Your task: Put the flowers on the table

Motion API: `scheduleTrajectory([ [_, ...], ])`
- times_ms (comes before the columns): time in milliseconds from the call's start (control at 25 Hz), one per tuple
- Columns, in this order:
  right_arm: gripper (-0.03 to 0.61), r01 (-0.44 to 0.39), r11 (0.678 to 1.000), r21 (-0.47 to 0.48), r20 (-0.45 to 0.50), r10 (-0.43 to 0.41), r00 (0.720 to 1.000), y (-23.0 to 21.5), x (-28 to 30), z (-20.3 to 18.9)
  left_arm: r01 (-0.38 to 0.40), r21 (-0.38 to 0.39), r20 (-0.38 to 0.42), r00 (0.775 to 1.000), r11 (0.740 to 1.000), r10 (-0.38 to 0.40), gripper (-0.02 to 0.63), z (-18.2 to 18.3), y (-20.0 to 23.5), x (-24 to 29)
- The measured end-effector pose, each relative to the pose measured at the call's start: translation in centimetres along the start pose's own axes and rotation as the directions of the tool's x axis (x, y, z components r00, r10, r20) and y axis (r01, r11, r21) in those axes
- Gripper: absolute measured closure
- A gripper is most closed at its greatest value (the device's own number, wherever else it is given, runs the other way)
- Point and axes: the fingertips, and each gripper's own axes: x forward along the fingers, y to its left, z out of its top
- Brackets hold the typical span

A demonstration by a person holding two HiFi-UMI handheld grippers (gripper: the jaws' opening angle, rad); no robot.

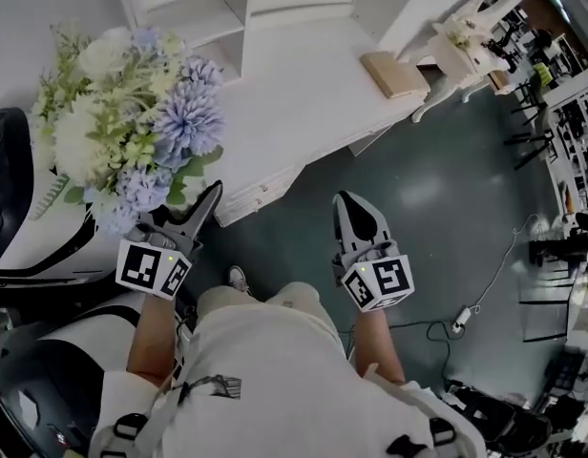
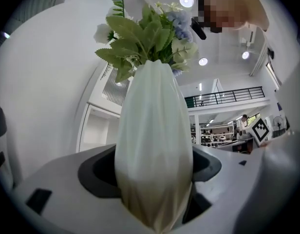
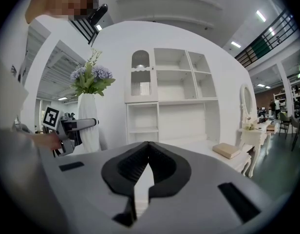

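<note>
A bouquet of blue and white flowers (image 1: 122, 113) stands in a white ribbed vase (image 2: 152, 145). My left gripper (image 1: 175, 216) is shut on the vase body and holds it upright in the air, left of the white table (image 1: 304, 103). In the head view the blooms hide the vase. The right gripper view shows the vase (image 3: 88, 121) and flowers (image 3: 91, 77) held off to its left. My right gripper (image 1: 356, 219) hangs over the floor in front of the table, shut with nothing in it, its tips meeting (image 3: 148, 147).
A tan book (image 1: 394, 72) lies on the table's right end. White shelving (image 3: 172, 96) stands behind the table. A small white dressing table with a mirror (image 1: 471, 36) is to the right. A black chair (image 1: 8, 179) is at my left, and a cable (image 1: 466, 318) lies on the floor.
</note>
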Motion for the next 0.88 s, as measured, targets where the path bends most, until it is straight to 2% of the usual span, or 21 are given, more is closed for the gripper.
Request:
scheduleTrajectory([
  [120, 0.569, 0.023, 1.000, 0.018, -0.019, -0.023, 1.000, -2.6, 0.7, -0.8, 0.013, -0.014, -0.002, 1.000, 1.000, -0.013, 0.224, -0.7, -0.2, 2.9],
  [240, 0.569, 0.019, 0.999, 0.032, -0.023, -0.019, 1.000, -2.9, 1.1, -1.1, 0.017, -0.019, -0.010, 1.000, 1.000, -0.017, 0.224, -1.0, -0.5, 3.6],
  [400, 0.569, -0.036, 0.999, 0.028, -0.010, 0.037, 0.999, -2.8, 3.5, -0.3, -0.009, -0.004, -0.019, 1.000, 1.000, 0.009, 0.224, -1.3, 0.3, 4.9],
  [520, 0.569, -0.082, 0.997, 0.018, -0.014, 0.082, 0.997, -5.0, 5.6, 0.5, -0.039, -0.012, -0.032, 0.999, 0.999, 0.039, 0.224, -2.1, 0.2, 7.5],
  [640, 0.569, -0.111, 0.994, 0.005, -0.033, 0.112, 0.993, -9.1, 9.0, -0.3, -0.068, -0.015, -0.045, 0.997, 0.998, 0.067, 0.224, -5.2, 0.6, 12.2],
  [760, 0.569, -0.132, 0.991, -0.018, -0.061, 0.131, 0.990, -14.4, 13.1, -2.8, -0.095, -0.030, -0.048, 0.994, 0.995, 0.094, 0.224, -10.8, 1.5, 18.2],
  [880, 0.569, -0.144, 0.989, -0.024, -0.094, 0.141, 0.986, -15.8, 14.2, -3.5, -0.112, -0.027, -0.058, 0.992, 0.993, 0.110, 0.224, -12.9, 2.0, 20.3],
])
